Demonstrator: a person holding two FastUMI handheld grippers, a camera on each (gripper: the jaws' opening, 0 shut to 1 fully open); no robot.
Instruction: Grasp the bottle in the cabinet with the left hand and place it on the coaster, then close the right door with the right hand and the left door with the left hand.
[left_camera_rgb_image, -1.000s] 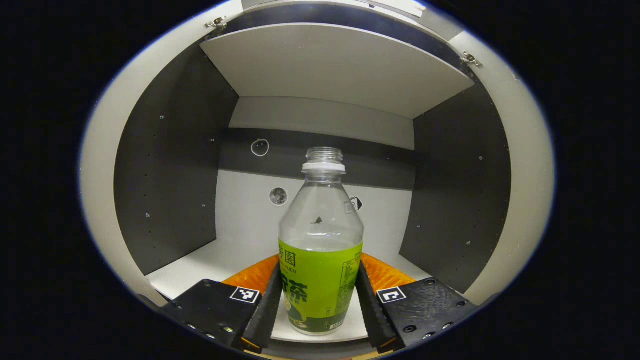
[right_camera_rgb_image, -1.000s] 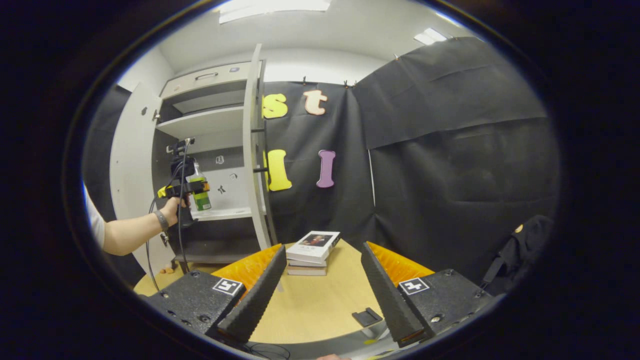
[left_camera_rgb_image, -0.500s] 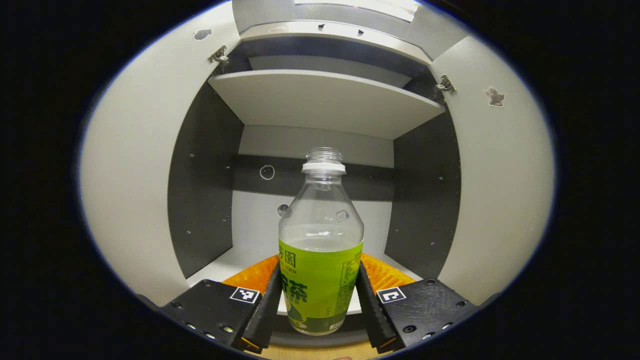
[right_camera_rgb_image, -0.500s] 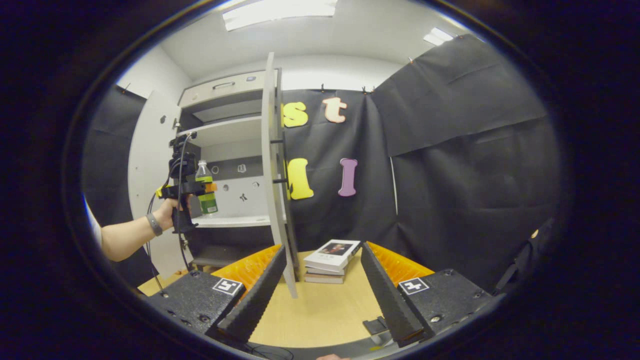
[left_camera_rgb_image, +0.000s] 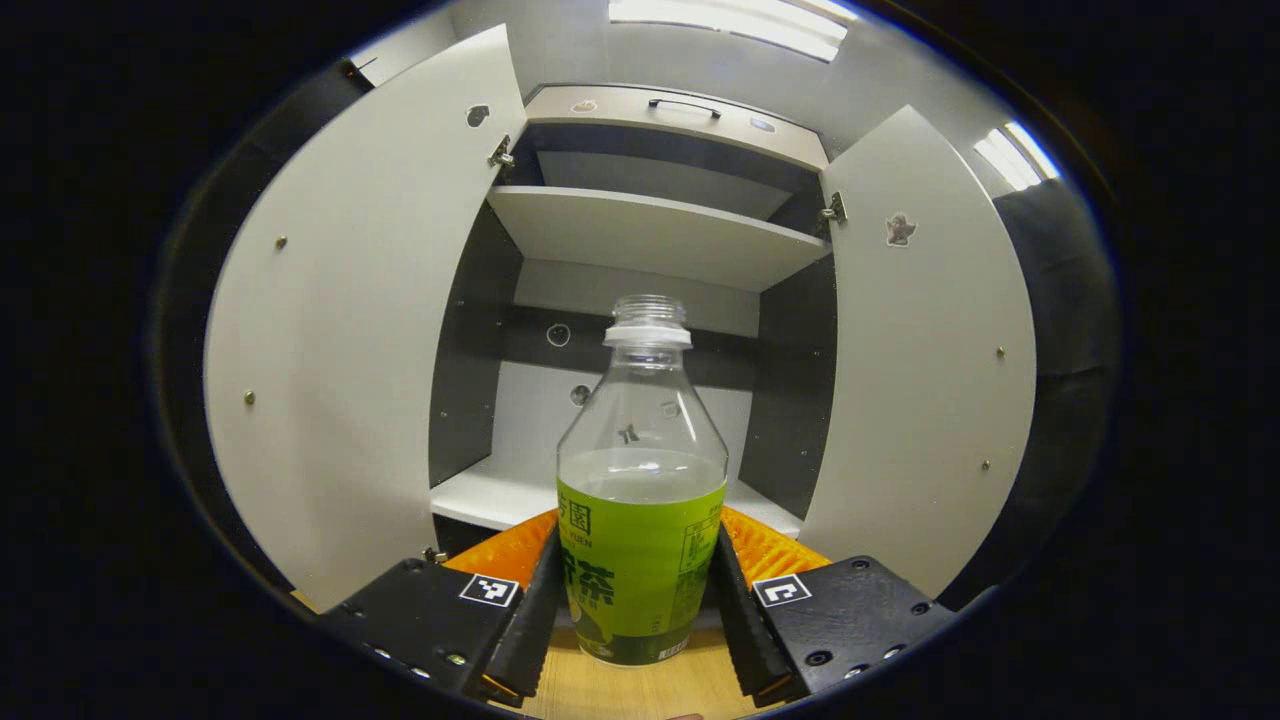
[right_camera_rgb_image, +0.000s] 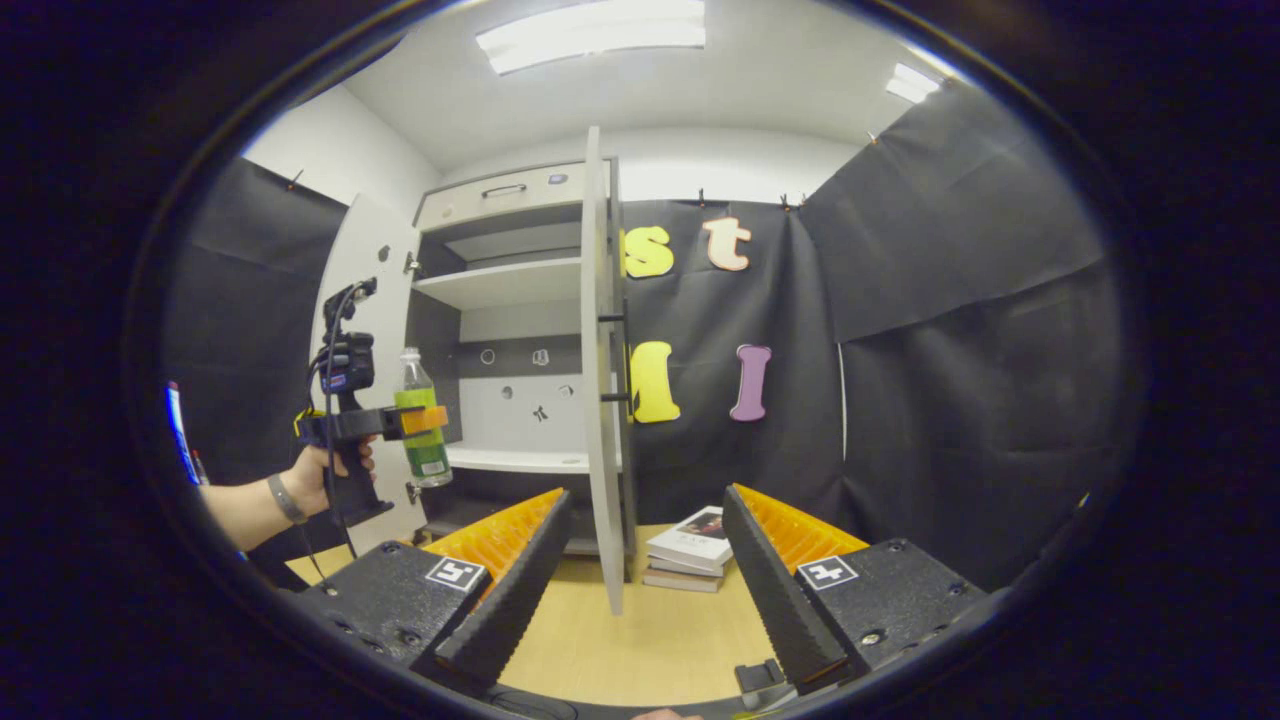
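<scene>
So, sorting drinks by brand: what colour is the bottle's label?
Bright green label, clearest in the left gripper view.

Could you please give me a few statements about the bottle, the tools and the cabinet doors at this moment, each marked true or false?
1. The left tool grips the bottle with a finger on each side of its label. True.
2. The bottle stands on the cabinet shelf. False: it is held in the air in front of the cabinet, clear of the shelf.
3. Both cabinet doors are shut. False: the left door and the right door both stand open.
4. The right tool is open and holds nothing. True.
5. The bottle has a cap on. False: its threaded neck is bare.
</scene>
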